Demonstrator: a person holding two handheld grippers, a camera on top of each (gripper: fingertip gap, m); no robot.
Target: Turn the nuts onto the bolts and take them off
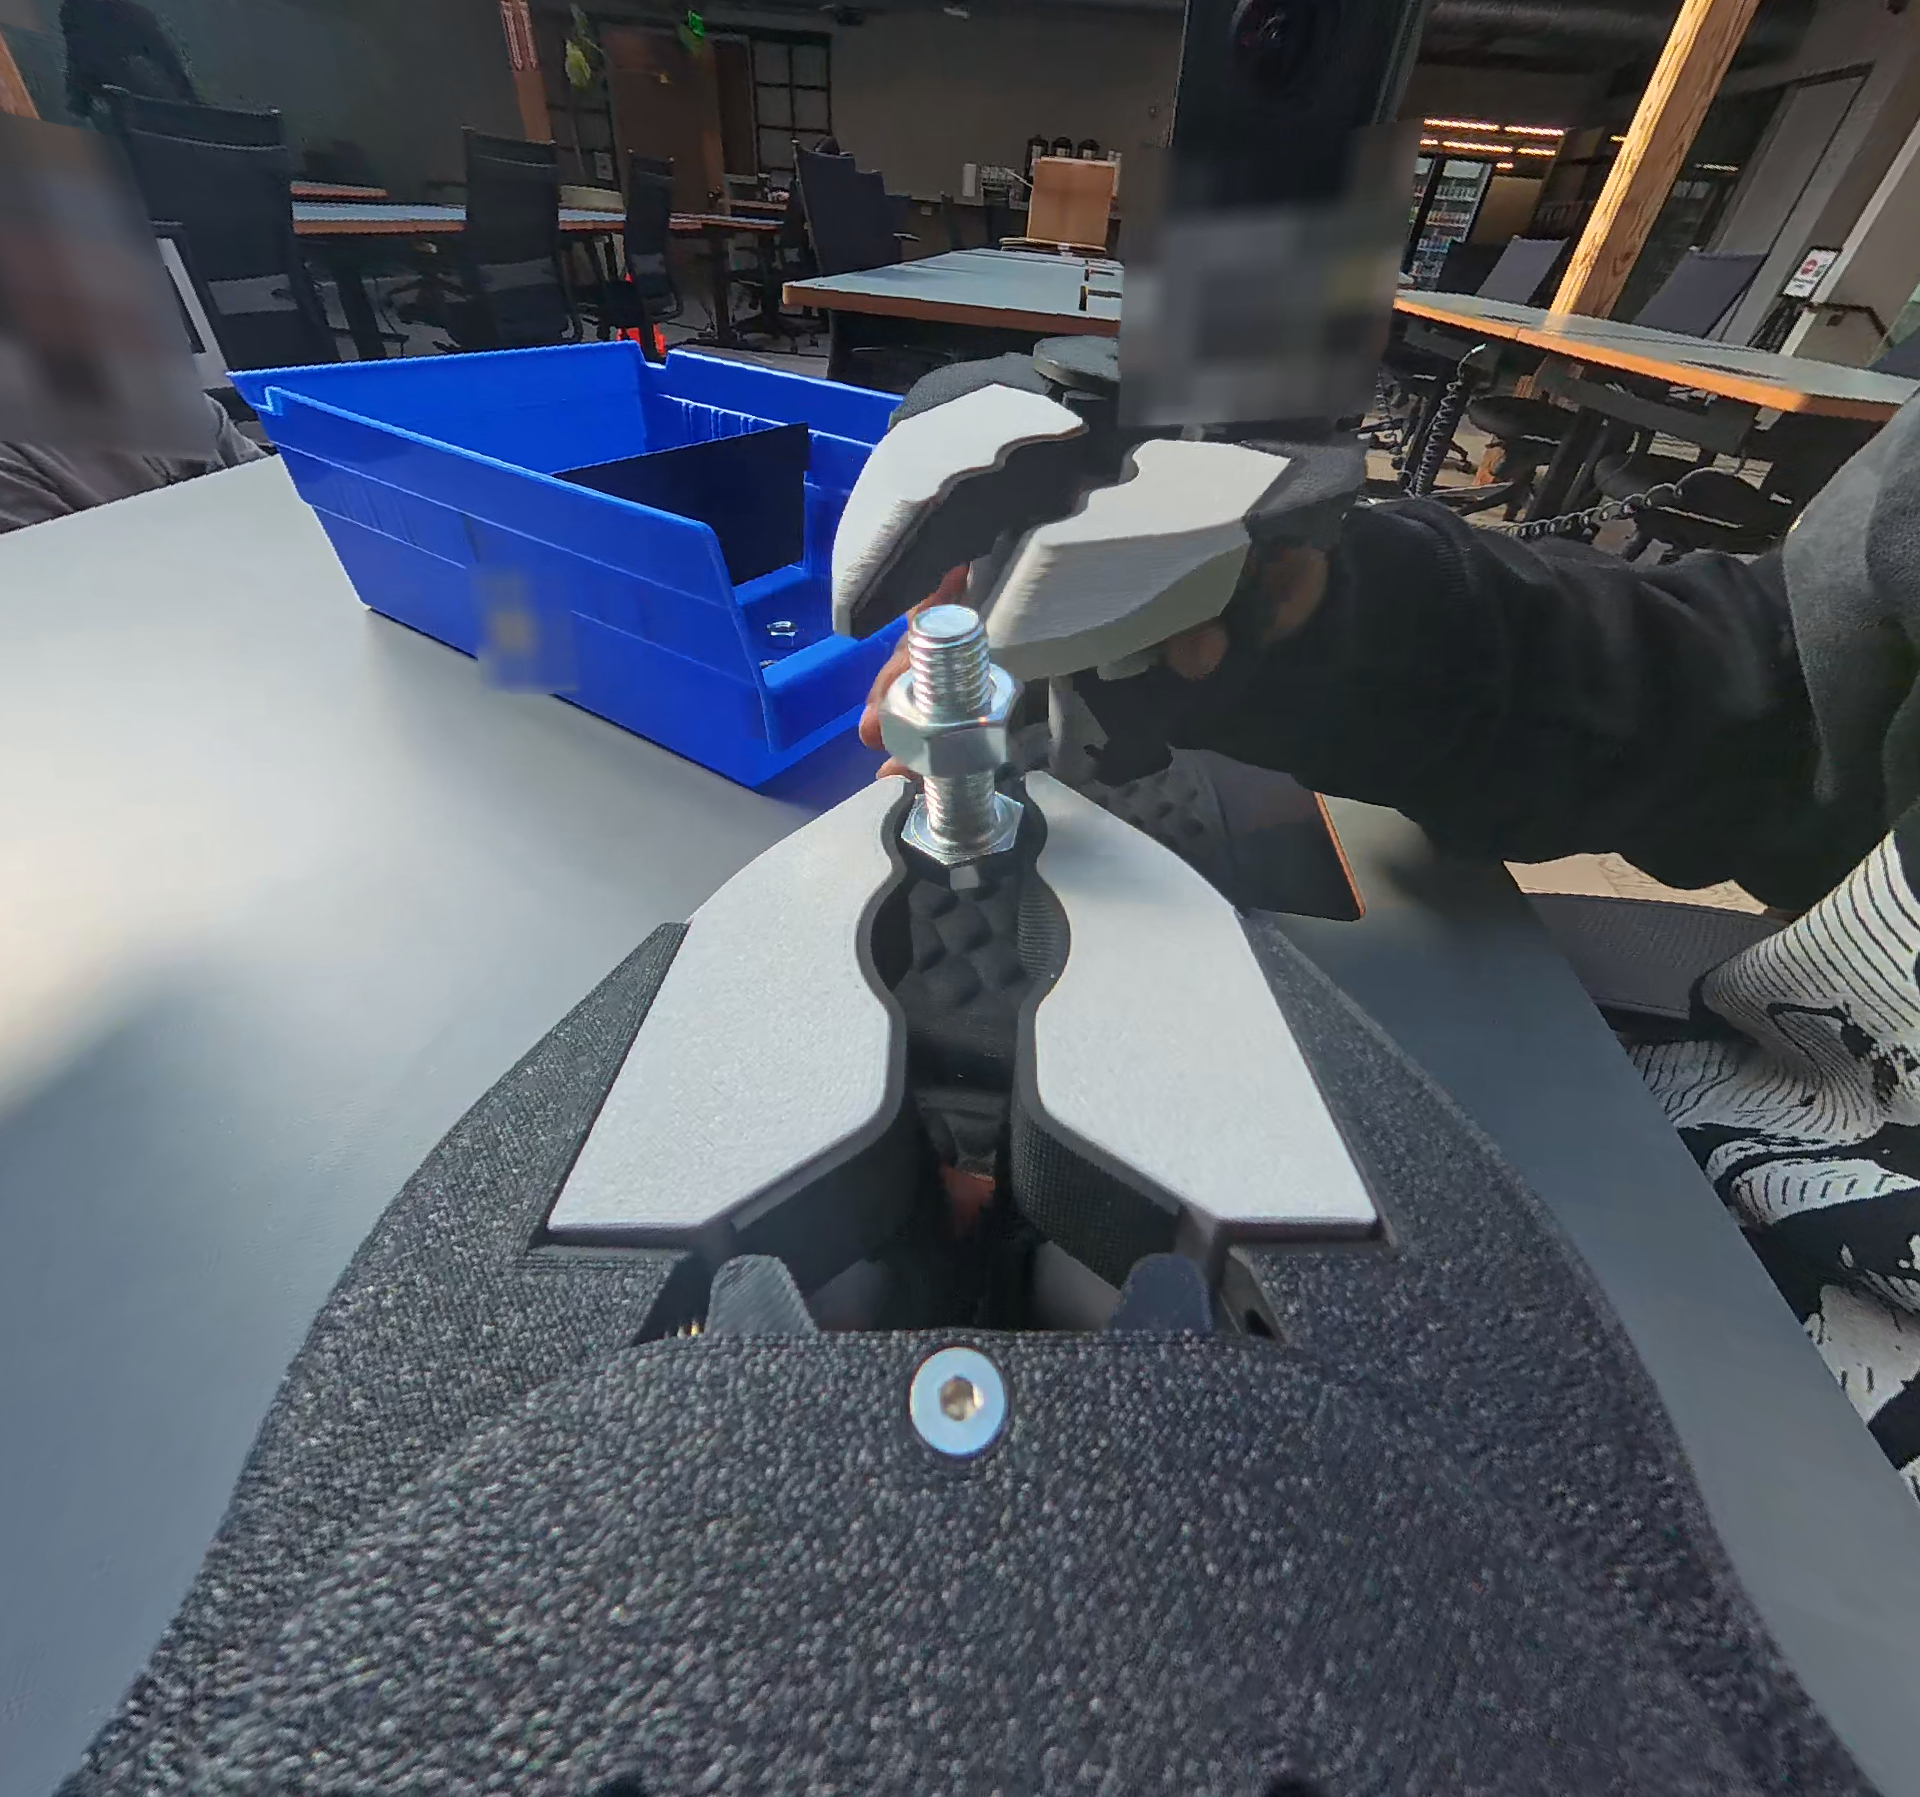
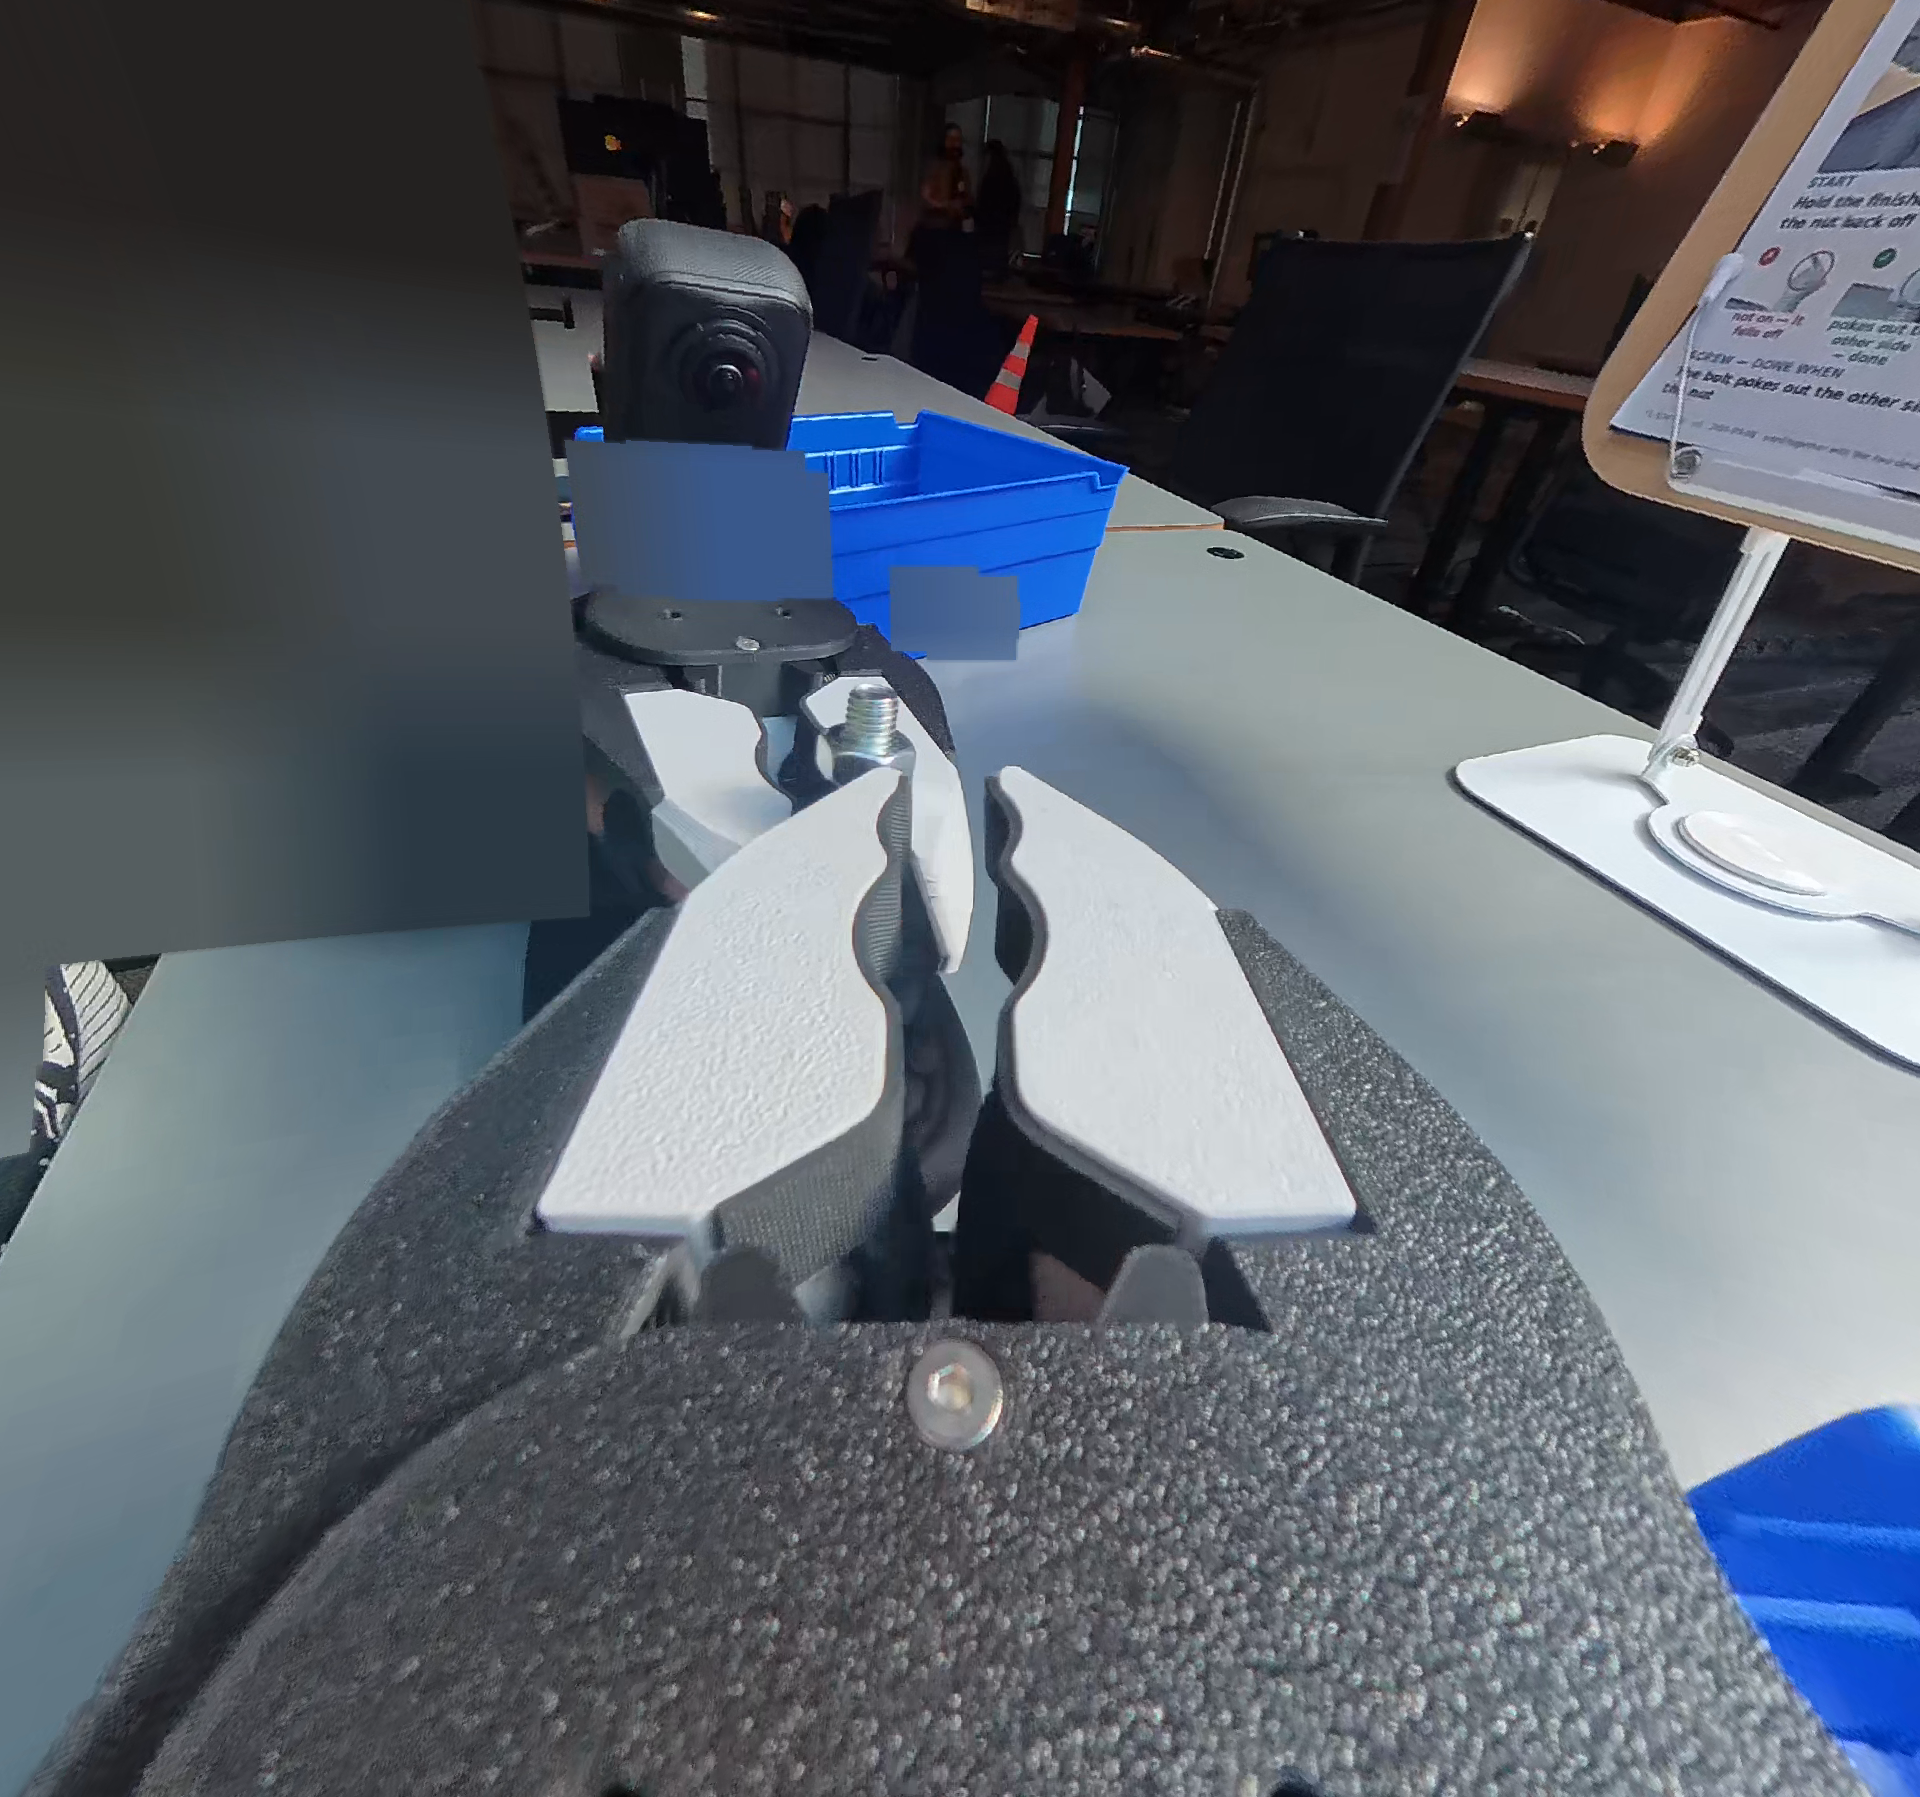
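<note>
Above the table's (image 1: 312,864) near edge, left gripper (image 1: 961,812) clamps the bolt (image 1: 951,708) head; right gripper (image 2: 945,791), narrowly parted and empty, should square onto the nut (image 1: 948,724) before turning.

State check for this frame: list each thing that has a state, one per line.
bolt: upright, head clamped in the left gripper
nut: threaded partway down the bolt, thread showing above it
right gripper: open, beside the bolt, holding nothing
blue bin: on the table, open-topped, a loose nut inside
</note>
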